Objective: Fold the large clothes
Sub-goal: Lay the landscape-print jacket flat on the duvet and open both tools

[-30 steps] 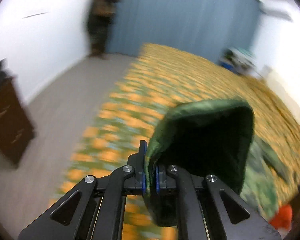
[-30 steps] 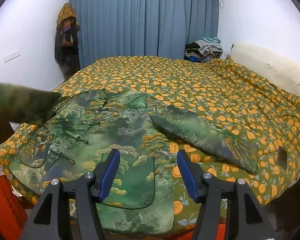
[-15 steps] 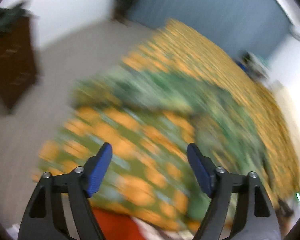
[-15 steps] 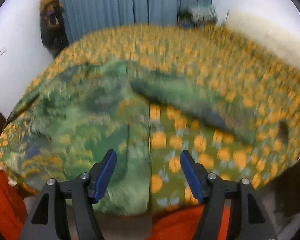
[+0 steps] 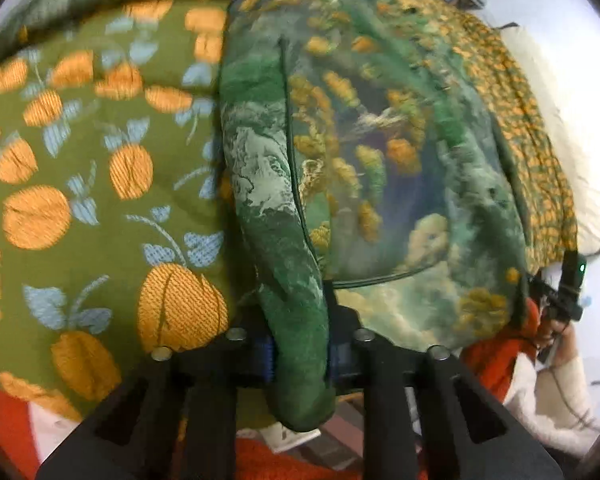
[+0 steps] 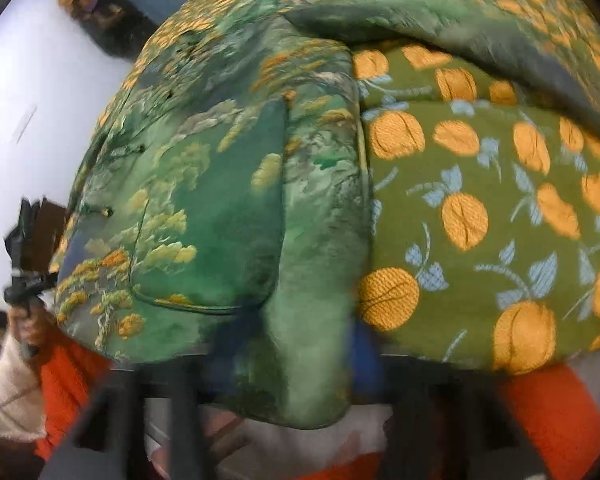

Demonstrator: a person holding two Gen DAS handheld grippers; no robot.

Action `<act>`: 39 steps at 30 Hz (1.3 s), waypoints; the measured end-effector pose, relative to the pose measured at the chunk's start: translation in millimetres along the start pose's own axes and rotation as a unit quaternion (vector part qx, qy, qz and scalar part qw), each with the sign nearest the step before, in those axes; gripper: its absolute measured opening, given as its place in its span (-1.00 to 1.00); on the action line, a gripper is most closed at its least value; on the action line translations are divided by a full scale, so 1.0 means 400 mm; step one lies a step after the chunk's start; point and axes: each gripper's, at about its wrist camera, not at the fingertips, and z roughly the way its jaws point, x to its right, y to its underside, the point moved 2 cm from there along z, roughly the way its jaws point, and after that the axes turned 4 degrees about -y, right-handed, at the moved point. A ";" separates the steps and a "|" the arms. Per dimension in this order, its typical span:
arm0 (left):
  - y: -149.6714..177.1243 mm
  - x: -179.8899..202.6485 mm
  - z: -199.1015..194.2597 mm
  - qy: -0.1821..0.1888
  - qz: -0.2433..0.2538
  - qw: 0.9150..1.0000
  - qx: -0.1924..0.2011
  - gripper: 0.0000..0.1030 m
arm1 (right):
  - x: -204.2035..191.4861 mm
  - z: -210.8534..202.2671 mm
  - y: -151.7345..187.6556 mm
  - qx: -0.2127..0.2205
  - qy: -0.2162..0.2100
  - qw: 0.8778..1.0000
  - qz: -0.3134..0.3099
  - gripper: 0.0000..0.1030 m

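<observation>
A green landscape-print jacket lies spread on the orange-fruit bedspread, its hem at the bed's near edge. My left gripper is closing on the hem's left corner, and a thick fold of fabric is pinched between its blue pads. In the right wrist view my right gripper, blurred, is closing on the right corner of the jacket, with cloth filling the gap. One sleeve lies across the bedspread beyond. Each gripper shows small in the other's view: right, left.
The person's orange-red clothing and a white-sleeved hand are just below the bed edge. A cream pillow lies at the bed's far side. Dark coats hang by the white wall.
Both grippers dropped and tipped down to the jacket's hem. The left let go of the sleeve it held, opened wide, then closed on the hem corner. The right went from open to closed on the other corner.
</observation>
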 end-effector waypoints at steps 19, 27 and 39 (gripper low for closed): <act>-0.012 0.116 -0.082 -0.132 0.087 0.977 0.144 0.69 | -0.054 -0.109 0.029 0.043 0.144 0.985 -0.080 0.11; -0.076 0.156 -0.235 -0.136 0.063 0.928 0.342 0.98 | -0.119 -0.278 -0.037 0.231 0.179 0.953 -0.076 0.20; -0.060 0.194 -0.108 -0.160 0.088 0.943 0.277 0.98 | -0.130 -0.304 -0.001 0.322 0.165 0.925 -0.115 0.87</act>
